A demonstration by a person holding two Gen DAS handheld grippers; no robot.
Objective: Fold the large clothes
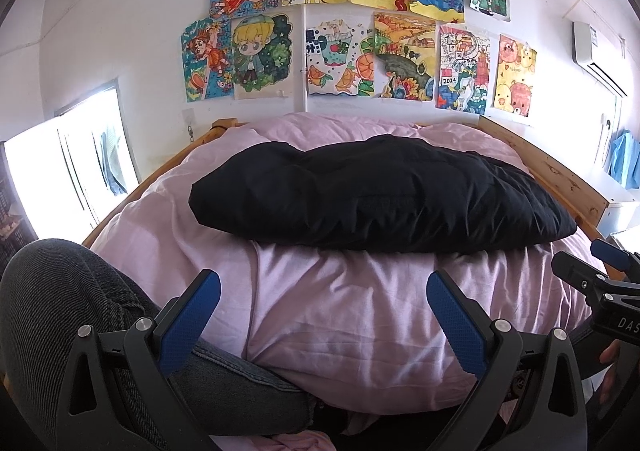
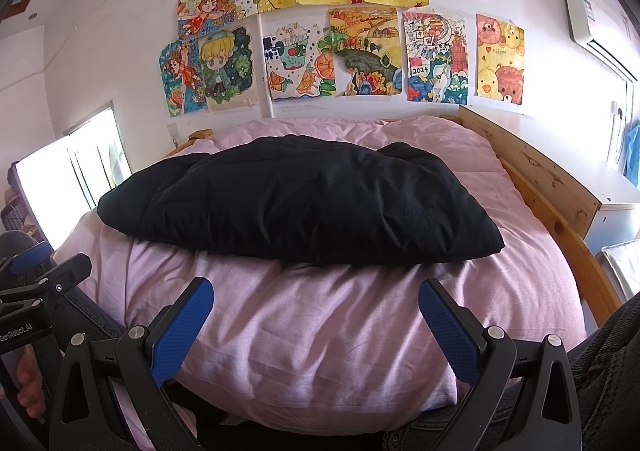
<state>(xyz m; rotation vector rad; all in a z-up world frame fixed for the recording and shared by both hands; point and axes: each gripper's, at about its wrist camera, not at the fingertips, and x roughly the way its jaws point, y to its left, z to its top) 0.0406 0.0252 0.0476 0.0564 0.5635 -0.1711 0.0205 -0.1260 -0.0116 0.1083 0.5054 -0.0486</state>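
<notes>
The left wrist camera sits just behind the left gripper [image 1: 323,291] and looks forward between its two spread fingers, low over the near end of the bed [image 1: 360,315]. It faces the far wall of drawings [image 1: 352,31], with the black garment [image 1: 380,195] ahead of the gripper. The right gripper [image 1: 600,271] shows at this view's right edge.

The right wrist camera sits likewise behind the right gripper [image 2: 316,297], facing the same way from slightly further right; the left gripper [image 2: 44,267] shows at its left edge. Both views share the bed [image 2: 320,331], the garment [image 2: 300,203], the drawings [image 2: 340,31] and the wooden bed frame [image 2: 540,171].
</notes>
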